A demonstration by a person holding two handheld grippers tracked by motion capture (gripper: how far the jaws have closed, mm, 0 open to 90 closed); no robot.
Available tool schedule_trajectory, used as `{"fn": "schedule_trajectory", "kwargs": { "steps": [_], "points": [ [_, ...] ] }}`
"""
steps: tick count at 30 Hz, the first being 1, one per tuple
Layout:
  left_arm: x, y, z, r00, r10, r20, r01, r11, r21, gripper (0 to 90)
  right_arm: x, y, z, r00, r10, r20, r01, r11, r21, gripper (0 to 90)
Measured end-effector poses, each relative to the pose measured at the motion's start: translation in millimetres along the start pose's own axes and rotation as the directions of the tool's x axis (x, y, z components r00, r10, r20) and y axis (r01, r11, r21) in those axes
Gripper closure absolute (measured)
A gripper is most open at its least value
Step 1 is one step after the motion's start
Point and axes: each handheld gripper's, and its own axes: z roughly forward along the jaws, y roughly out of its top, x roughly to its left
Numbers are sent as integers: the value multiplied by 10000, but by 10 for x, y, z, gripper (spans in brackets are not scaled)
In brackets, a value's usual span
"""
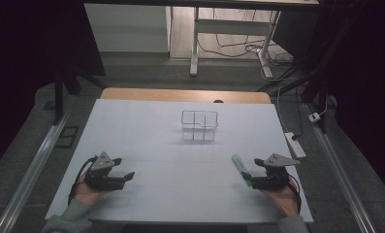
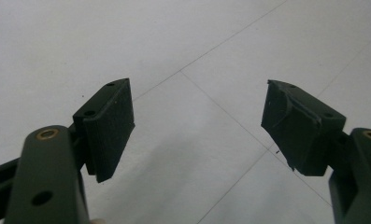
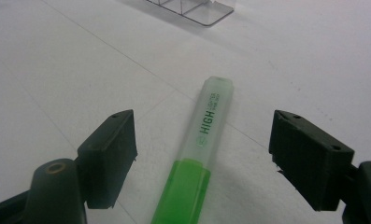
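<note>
A green highlighter (image 3: 203,154) with a translucent frosted cap printed "HIGH" lies on the white counter (image 1: 180,165), between the wide-open jaws of the right hand-held gripper (image 3: 204,156), untouched. A clear, empty divided organizer (image 1: 199,125) stands farther back. The left hand-held gripper (image 2: 197,126) gapes over bare counter.

High view overhead looking forward and down, both gripper views low and close, clear organizer (image 1: 200,125) perhaps shared (image 3: 192,9)
</note>
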Motion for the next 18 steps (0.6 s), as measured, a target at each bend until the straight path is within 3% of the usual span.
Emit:
{"fn": "schedule_trajectory", "kwargs": {
  "steps": [18],
  "points": [
    [-15,7,6,9999,124,27,-124,9999,22,252,21,15,26,9999,75,-78,-74,10000,46,249]
  ]
}}
